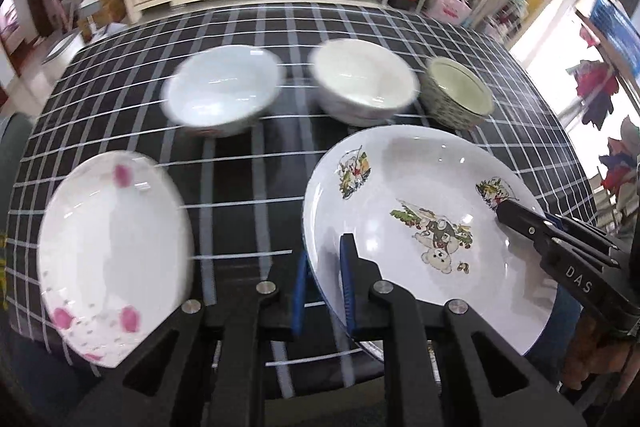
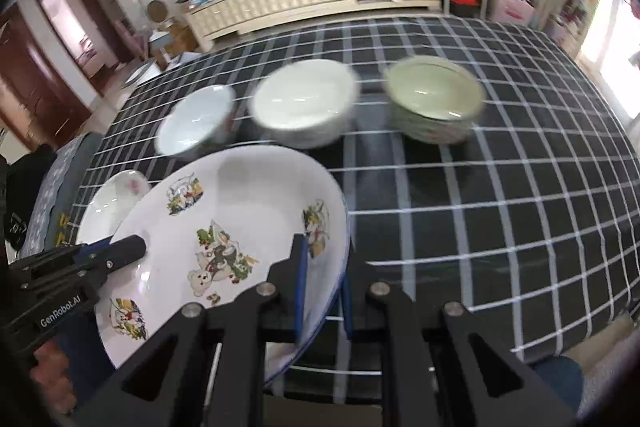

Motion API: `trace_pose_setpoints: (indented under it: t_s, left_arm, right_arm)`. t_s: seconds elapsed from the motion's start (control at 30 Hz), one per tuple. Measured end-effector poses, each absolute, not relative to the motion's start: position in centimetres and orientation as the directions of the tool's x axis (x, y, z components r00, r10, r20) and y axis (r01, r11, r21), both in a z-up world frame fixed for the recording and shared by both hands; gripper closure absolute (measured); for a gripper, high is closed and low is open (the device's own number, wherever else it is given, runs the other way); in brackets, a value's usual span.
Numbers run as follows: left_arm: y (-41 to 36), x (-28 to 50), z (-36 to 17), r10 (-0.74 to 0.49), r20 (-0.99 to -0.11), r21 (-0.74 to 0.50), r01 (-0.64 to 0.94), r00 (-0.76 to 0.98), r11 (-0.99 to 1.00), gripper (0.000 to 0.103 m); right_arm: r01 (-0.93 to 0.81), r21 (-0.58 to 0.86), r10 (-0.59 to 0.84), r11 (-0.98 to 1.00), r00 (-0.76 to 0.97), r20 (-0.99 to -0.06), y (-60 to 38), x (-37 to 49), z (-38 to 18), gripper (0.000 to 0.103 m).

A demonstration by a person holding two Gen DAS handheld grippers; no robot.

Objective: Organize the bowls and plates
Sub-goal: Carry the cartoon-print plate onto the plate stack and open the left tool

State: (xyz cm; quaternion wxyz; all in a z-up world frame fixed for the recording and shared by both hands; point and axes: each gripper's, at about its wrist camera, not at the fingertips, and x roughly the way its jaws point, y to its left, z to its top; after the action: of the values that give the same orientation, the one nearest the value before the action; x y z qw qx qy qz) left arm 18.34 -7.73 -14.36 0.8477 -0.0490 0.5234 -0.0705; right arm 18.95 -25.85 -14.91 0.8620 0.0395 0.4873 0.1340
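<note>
Cartoon plate [image 1: 400, 195] is pinched at opposite rims by left gripper [image 1: 326, 287] and right gripper [image 2: 322, 291], both clamped on it, apparently lifted over the checked table [image 2: 500, 187]. Advise keeping it level, moving both grippers together, then lowering squarely onto the pink plate [image 1: 112, 227].

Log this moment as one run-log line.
left gripper: shut on cartoon plate rim | right gripper: shut on opposite rim | pink-flower plate, three bowls: on table
</note>
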Motion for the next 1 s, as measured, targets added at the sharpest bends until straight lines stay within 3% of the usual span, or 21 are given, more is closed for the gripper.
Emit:
trace_pose_setpoints:
  t_s: [0.5,1.0]
  left_arm:
    - [6.3,15.1,-13.4,-0.068,-0.878,-0.151,-0.138,0.475,0.979,0.090]
    - [13.3,13.5,-15.1,0.014,-0.897,-0.105,-0.244,0.442,0.964,0.090]
  right_arm:
    - [-0.359,0.198,0.348,0.912,0.425,-0.836,-13.2,20.5,-15.5,0.084]
    - [-0.408,0.178,0.338,0.895,0.361,-0.869,-6.9,20.0,-17.9,0.084]
